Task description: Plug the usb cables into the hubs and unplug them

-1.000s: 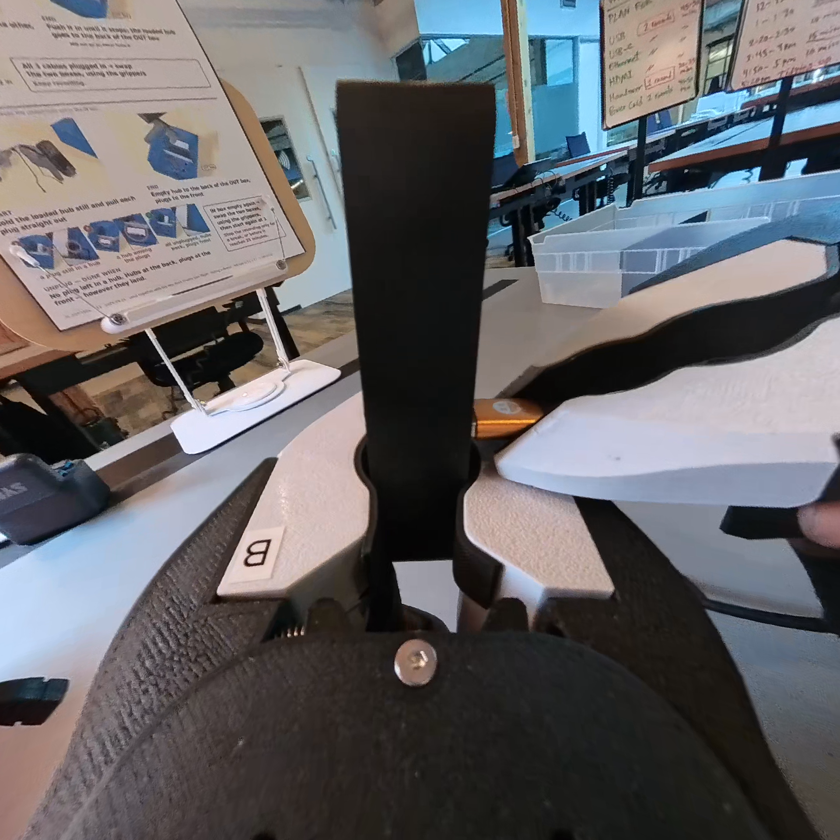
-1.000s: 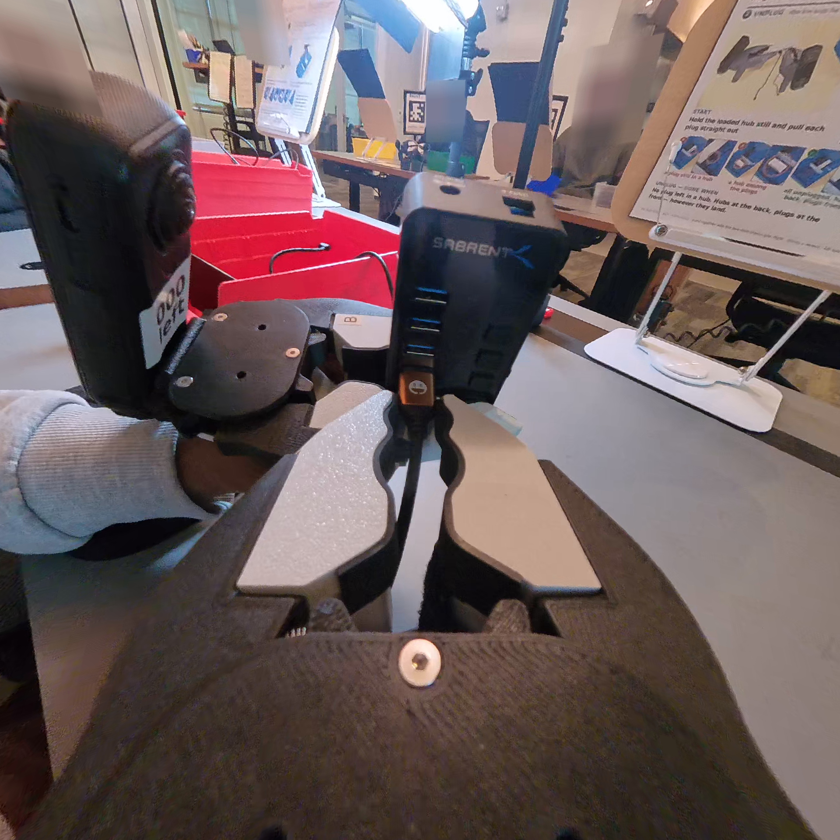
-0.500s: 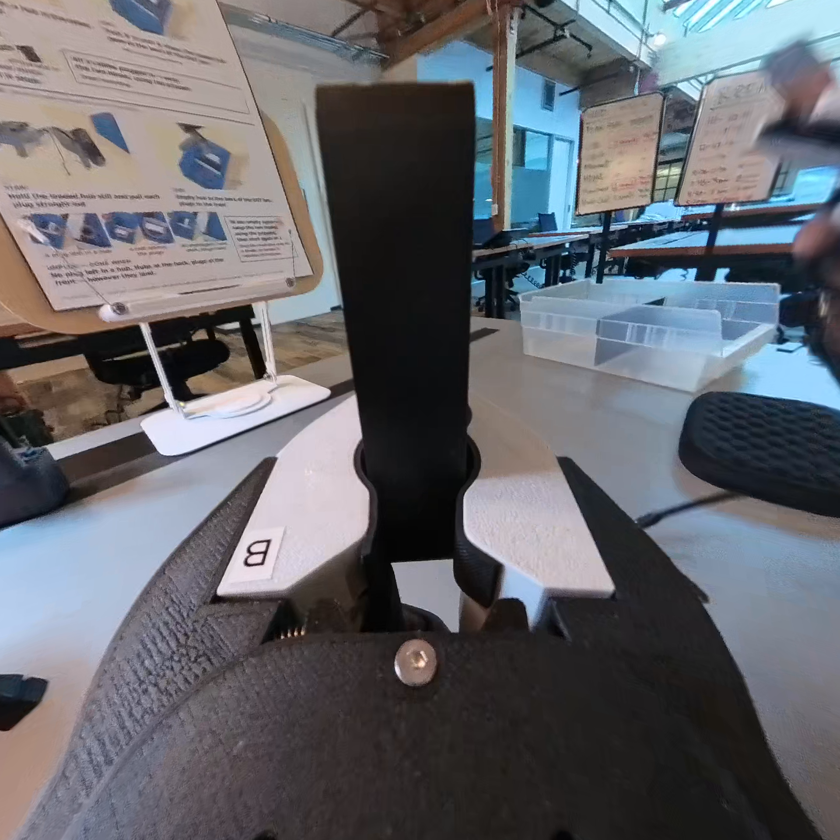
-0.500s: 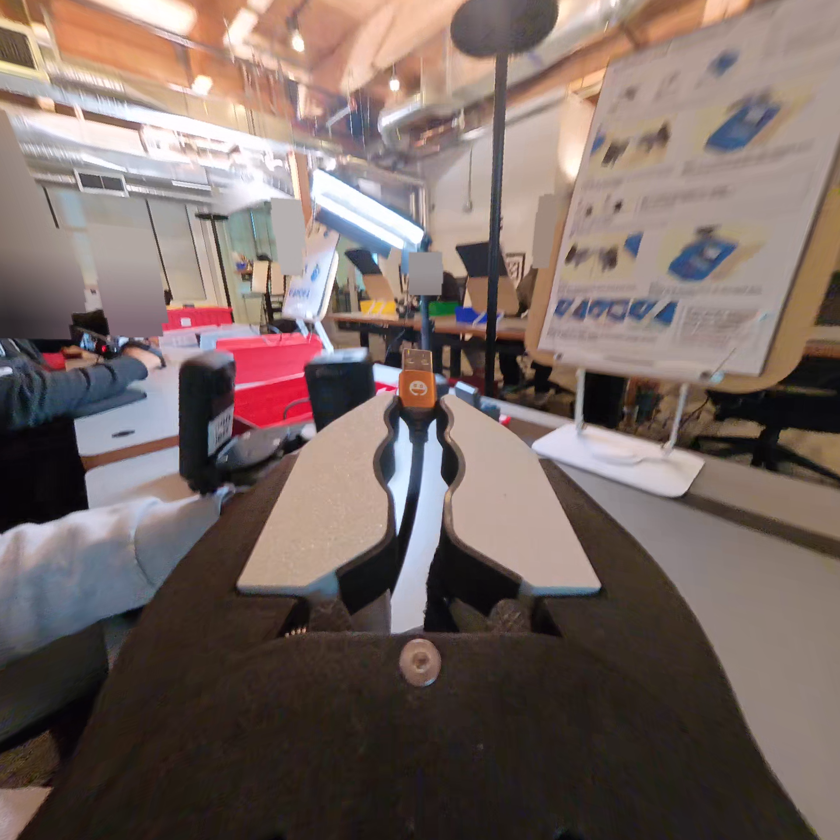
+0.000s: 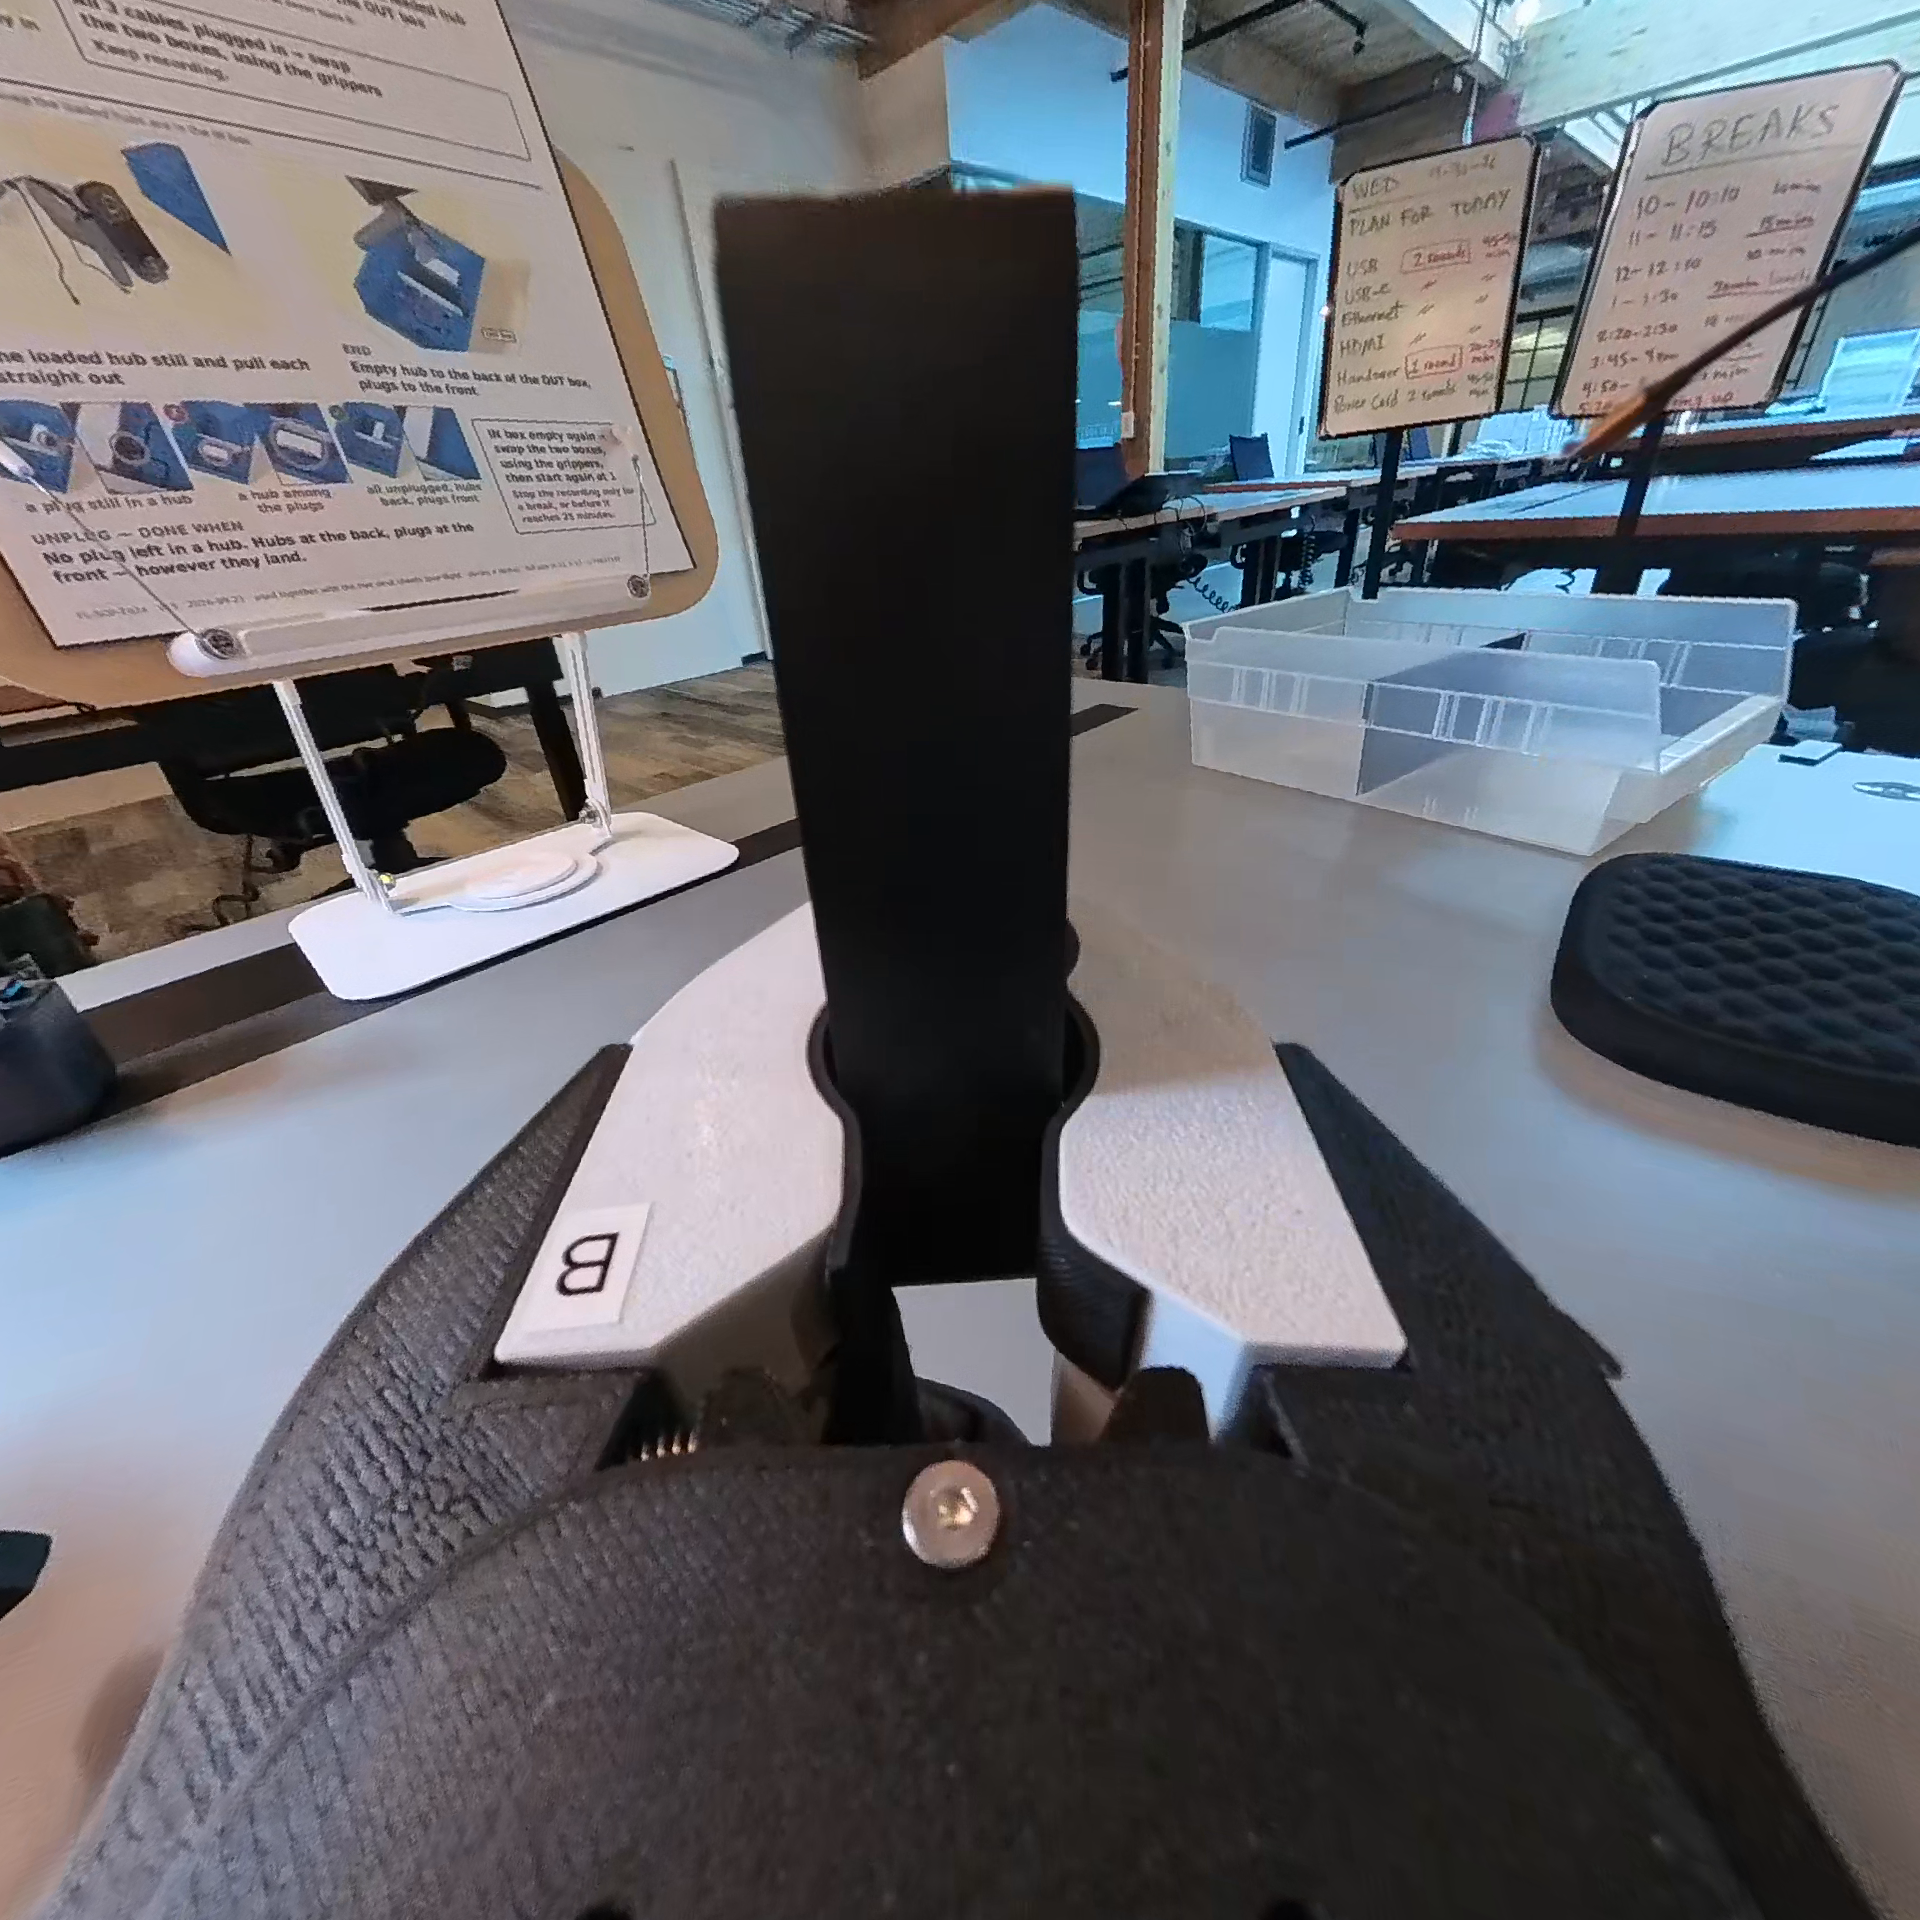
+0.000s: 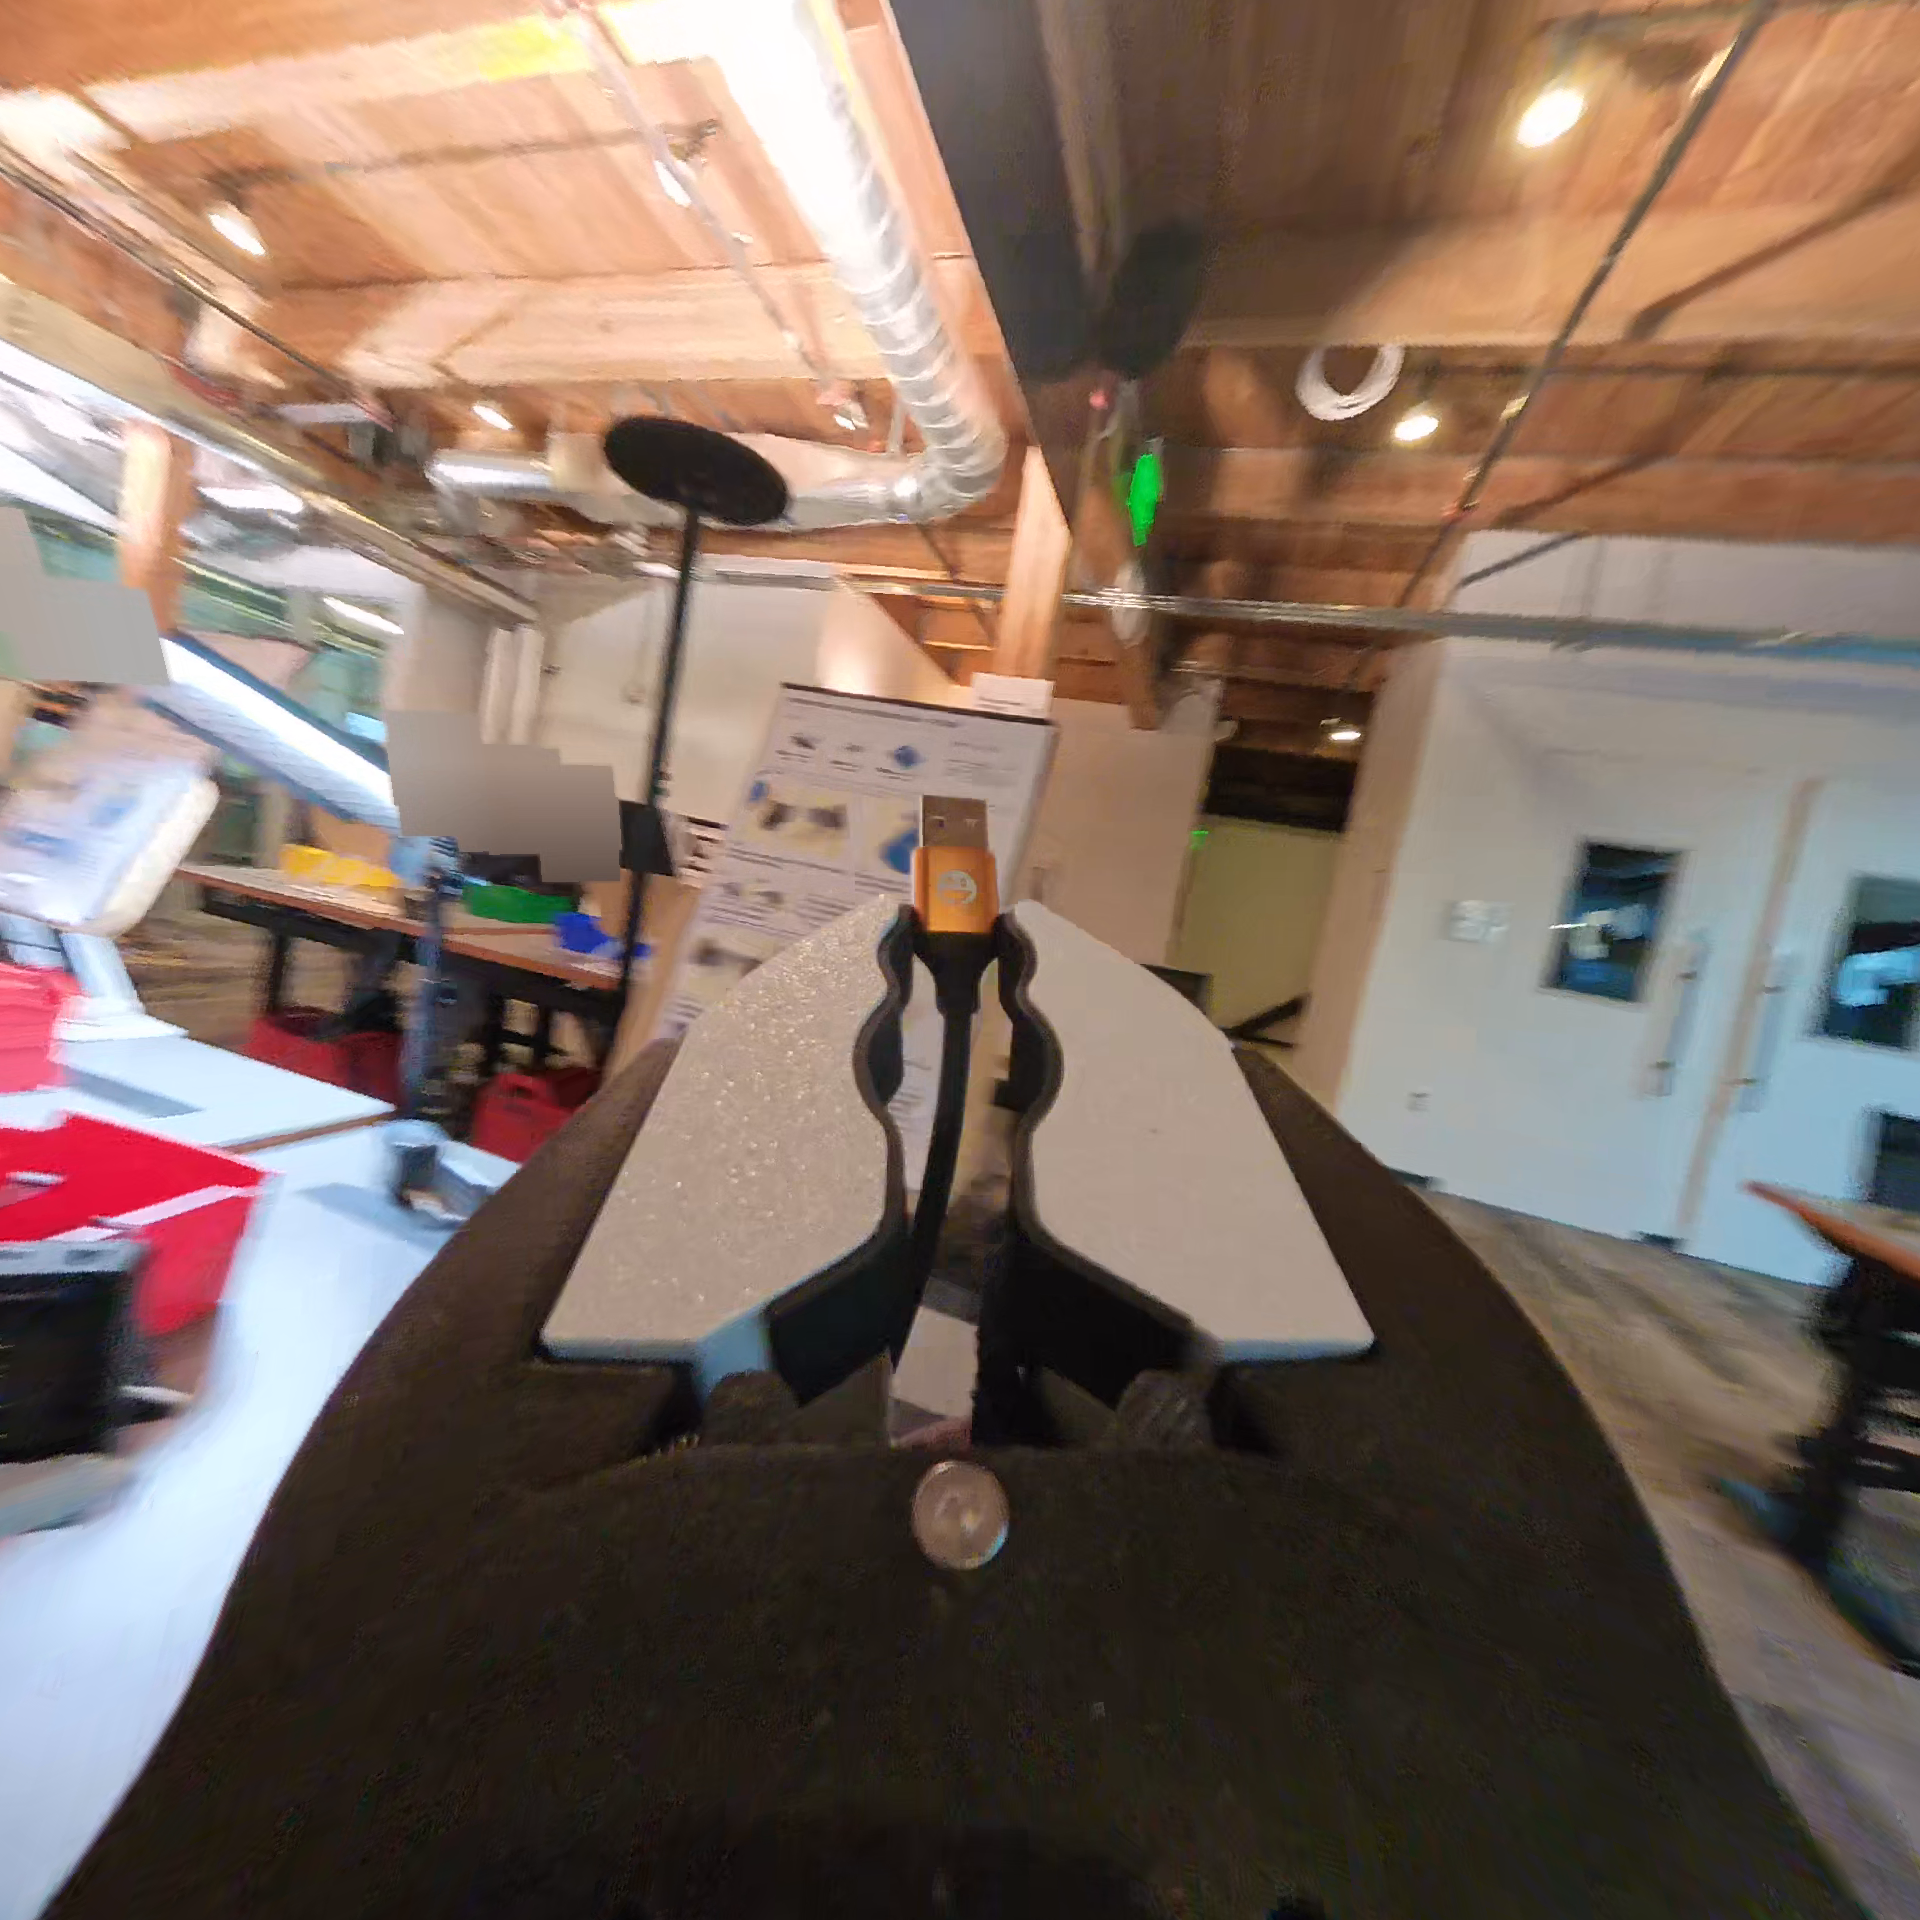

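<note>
Over the grey table (image 5: 1299, 935), the left tongs (image 5: 945, 1049) pinch a tall black rectangular hub (image 5: 904, 623) upright, while the right tongs (image 6: 954, 914), raised toward the wooden ceiling (image 6: 1351, 208), pinch an orange metal USB plug (image 6: 954, 868) with black cable (image 6: 940, 1101).

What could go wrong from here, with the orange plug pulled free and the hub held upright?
1. The right hand-held gripper pinches only the orange USB plug's rear; it could twist or slip.
2. Its black cable runs back between the fingers and might snag.
3. The left hand-held gripper holds the tall black hub near its base, so it could tilt.
</note>
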A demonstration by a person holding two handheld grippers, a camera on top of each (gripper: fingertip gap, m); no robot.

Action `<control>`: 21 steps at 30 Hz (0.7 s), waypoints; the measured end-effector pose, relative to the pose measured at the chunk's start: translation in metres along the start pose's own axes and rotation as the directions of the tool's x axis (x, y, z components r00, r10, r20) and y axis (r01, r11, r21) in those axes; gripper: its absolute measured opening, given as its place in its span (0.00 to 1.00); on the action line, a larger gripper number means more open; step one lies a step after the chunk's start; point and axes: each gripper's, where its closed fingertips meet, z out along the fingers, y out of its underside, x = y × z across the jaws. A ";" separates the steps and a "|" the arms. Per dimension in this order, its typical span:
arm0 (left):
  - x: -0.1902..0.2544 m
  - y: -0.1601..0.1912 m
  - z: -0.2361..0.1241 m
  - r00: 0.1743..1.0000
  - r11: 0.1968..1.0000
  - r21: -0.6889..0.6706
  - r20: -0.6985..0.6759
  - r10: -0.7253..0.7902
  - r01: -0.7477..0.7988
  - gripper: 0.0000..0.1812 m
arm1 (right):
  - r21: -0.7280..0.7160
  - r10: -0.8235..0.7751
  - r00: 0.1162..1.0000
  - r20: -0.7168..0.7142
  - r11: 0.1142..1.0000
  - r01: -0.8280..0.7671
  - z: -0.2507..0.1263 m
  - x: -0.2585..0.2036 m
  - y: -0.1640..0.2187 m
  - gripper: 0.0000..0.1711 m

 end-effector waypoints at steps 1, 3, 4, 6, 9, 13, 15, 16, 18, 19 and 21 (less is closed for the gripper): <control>0.000 0.001 0.001 1.000 1.000 -0.004 0.001 0.007 -0.007 0.18 | -0.019 -0.056 0.998 -0.042 0.998 0.056 -0.002 0.016 0.003 0.09; 0.002 0.003 0.001 1.000 1.000 -0.011 -0.001 0.024 -0.024 0.18 | -0.077 -0.121 0.990 -0.069 0.990 0.116 -0.006 0.042 0.019 0.09; 0.002 0.004 0.002 0.999 0.999 -0.016 -0.001 0.035 -0.035 0.18 | -0.113 -0.141 0.988 -0.057 0.985 0.134 -0.008 0.053 0.031 0.09; 0.004 0.006 0.003 0.999 0.998 -0.025 -0.003 0.054 -0.054 0.18 | -0.166 -0.195 0.981 0.011 0.967 0.194 -0.011 0.068 0.059 0.09; 0.007 0.008 0.005 0.998 0.998 -0.030 -0.016 0.058 -0.059 0.18 | -0.153 -0.257 0.946 0.195 0.945 0.288 -0.023 0.076 0.105 0.09; 0.007 0.011 0.006 0.997 0.996 -0.042 -0.014 0.075 -0.076 0.18 | -0.153 -0.160 0.968 0.194 0.970 0.191 -0.046 0.107 0.154 0.09; 0.007 0.012 0.007 0.997 0.996 -0.045 -0.018 0.070 -0.071 0.18 | -0.204 -0.146 0.975 0.165 0.963 0.179 -0.059 0.125 0.184 0.09; 0.008 0.013 0.007 0.997 0.996 -0.049 -0.020 0.070 -0.071 0.18 | -0.239 -0.151 0.978 0.145 0.954 0.182 -0.065 0.133 0.199 0.09; 0.008 0.014 0.007 0.997 0.996 -0.051 -0.023 0.072 -0.073 0.18 | -0.298 -0.171 0.979 0.113 0.934 0.197 -0.075 0.145 0.224 0.09; 0.009 0.014 0.007 0.997 0.996 -0.053 -0.024 0.073 -0.074 0.18 | -0.323 -0.178 0.979 0.102 0.924 0.202 -0.079 0.149 0.234 0.09; 0.009 0.015 0.008 0.997 0.995 -0.057 -0.027 0.075 -0.077 0.18 | -0.391 -0.185 0.975 0.126 0.894 0.220 -0.087 0.149 0.252 0.09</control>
